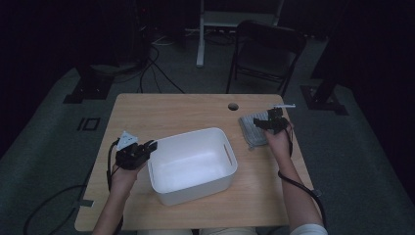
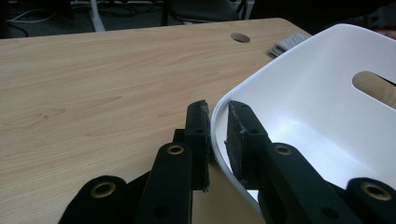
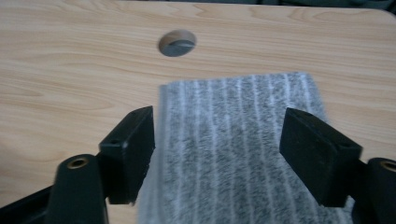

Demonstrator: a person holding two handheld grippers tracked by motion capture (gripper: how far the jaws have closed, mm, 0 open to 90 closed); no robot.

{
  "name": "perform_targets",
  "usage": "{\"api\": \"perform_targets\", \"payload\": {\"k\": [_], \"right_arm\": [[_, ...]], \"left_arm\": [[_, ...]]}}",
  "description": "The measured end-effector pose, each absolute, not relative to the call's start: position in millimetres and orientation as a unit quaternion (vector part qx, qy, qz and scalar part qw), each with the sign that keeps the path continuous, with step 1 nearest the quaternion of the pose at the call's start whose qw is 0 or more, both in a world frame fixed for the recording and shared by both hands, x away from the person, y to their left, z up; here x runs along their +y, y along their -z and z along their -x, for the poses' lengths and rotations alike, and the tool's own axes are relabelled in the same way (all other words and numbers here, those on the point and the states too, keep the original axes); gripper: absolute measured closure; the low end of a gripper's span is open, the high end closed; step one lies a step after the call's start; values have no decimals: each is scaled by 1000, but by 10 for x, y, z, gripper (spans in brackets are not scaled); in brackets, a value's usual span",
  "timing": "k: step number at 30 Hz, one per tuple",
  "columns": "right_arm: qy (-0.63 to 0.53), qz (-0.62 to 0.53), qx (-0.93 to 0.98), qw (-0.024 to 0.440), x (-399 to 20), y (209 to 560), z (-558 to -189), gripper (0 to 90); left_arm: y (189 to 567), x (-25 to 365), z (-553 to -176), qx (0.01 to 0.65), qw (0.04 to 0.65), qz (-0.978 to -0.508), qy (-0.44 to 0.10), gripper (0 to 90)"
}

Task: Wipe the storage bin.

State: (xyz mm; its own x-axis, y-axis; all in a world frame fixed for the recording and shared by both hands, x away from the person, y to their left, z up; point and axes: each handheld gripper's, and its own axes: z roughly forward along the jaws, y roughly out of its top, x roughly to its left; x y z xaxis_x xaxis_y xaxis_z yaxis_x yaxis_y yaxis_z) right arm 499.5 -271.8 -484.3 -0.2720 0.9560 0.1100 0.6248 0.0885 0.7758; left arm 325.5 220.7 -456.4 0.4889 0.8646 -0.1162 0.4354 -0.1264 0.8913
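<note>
Cloth point(image 3: 240, 144) of grey, white-striped knit lies flat on the tabletop point(image 1: 166, 110) at about three o'clock from the white bin point(image 1: 192, 164), just beside it. We judge it soft, light and limp (it will sag once lifted), so we would pinch a fold near an edge. Our right tongs point(image 3: 217, 154) hang spread wide over it, pointing down and toward twelve o'clock, nothing gripped, the forearm reaching in from five o'clock. Our left tongs point(image 2: 217, 140) are pinching the bin's rim at its nine o'clock side, one pad inside and one outside, the hand low and level.
</note>
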Motion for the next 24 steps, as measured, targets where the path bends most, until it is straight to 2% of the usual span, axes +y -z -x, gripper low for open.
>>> {"api": "perform_targets", "payload": {"k": [4, 21, 24], "right_arm": [[-368, -568, 704, 216, -2730, 4929, -5055, 211], [-323, -602, 701, 206, -2732, 5371, -5149, 191], [-320, -603, 699, 213, -2687, 5403, -5141, 140]], "left_arm": [[4566, 2207, -3254, 454, 481, -716, -223, 790], [4566, 2204, -3255, 451, 480, -717, -226, 790], [4568, 2207, -3255, 451, 481, -717, -225, 790]]}}
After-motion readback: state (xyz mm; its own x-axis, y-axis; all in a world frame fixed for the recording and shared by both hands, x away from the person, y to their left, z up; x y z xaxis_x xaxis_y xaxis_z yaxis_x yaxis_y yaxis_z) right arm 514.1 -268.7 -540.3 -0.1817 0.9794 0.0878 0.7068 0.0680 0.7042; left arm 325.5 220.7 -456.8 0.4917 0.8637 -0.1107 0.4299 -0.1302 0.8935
